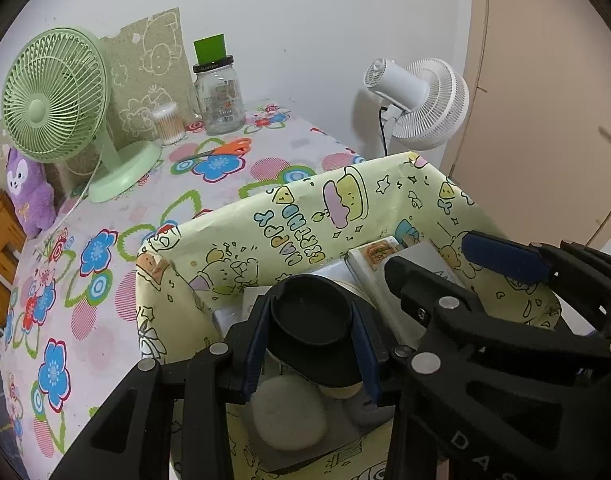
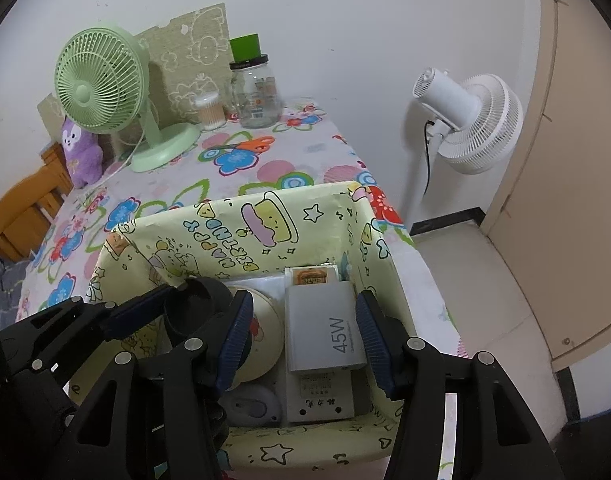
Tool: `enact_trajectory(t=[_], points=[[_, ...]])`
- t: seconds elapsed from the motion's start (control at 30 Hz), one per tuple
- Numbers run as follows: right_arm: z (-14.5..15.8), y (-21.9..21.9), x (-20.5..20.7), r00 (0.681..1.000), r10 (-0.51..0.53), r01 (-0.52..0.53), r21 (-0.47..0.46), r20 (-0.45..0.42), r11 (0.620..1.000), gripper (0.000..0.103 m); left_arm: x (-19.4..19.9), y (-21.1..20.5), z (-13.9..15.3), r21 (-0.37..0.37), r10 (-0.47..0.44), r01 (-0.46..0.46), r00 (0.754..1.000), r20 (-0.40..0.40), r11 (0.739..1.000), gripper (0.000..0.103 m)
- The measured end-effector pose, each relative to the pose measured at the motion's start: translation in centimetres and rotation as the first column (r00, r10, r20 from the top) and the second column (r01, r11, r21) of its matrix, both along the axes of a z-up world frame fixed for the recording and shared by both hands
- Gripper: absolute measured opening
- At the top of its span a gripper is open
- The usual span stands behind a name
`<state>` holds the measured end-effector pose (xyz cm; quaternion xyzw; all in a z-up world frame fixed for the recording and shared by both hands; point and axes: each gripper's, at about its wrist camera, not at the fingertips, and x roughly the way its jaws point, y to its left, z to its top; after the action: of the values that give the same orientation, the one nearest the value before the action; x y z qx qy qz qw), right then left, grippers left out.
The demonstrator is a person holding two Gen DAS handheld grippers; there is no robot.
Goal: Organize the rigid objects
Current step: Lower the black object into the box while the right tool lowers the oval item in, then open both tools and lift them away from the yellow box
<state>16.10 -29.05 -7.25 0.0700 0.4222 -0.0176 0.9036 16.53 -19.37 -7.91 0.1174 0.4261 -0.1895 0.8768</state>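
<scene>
Far out beyond the left tongs (image 1: 311, 344), a green fan (image 1: 53, 92), a glass jar (image 1: 221, 100) and orange scissors (image 1: 225, 150) are sitting on the flowered bench (image 1: 105, 208), well apart from the work. The left tongs are clenching a black cup (image 1: 311, 318), the blue pads pressing on its two opposite sides while it is hanging over the yellow paper-lined box (image 1: 289, 204); below it a pale oval stone (image 1: 289, 416) is lying on the box floor. The cup is looking stiff, light and smooth-walled, so it is probably best held as now, across its body just under the rim, where a slip is least likely. To the right, the right tongs (image 2: 303, 336) are standing released, their pads flanking a grey 45W charger box (image 2: 325, 332) without pressing on it; it is resting inside the box between them, on a white packet (image 2: 321, 396). It is seeming rigid and flat-sided, suiting a grip on its long edges. A round cream tin (image 2: 265, 336) is lying just left of it.
</scene>
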Motion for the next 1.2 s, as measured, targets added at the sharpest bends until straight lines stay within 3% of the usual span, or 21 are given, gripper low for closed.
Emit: enact_trajectory(t=[0.37,0.43,0.47,1.1,1.2], points=[[0.0,-0.1,-0.2,1.0,-0.002,0.002,0.013,0.005,1.0,0.058,-0.3,-0.1,0.1,-0.031,-0.038,0.037,0.999,-0.021,0.999,0.057],[0.2,-0.2,-0.4,1.0,-0.006,0.006,0.017,0.005,1.0,0.058,-0.6,-0.2,0.3,-0.015,-0.02,0.02,1.0,-0.007,1.0,0.08],[0.3,-0.1,-0.5,1.0,-0.008,0.008,0.016,0.005,1.0,0.057,-0.8,-0.1,0.4,-0.005,-0.008,0.008,1.0,0.002,1.0,0.083],[2.3,2.7,-4.2,0.997,0.002,-0.001,-0.009,0.075,1.0,0.062,-4.6,2.7,2.6,0.0,0.013,-0.013,0.998,0.058,1.0,0.085],[2.7,3.4,-5.0,0.996,0.004,-0.003,-0.011,0.088,1.0,0.065,-5.4,3.4,3.1,0.009,0.031,-0.032,0.996,0.083,0.999,0.09]])
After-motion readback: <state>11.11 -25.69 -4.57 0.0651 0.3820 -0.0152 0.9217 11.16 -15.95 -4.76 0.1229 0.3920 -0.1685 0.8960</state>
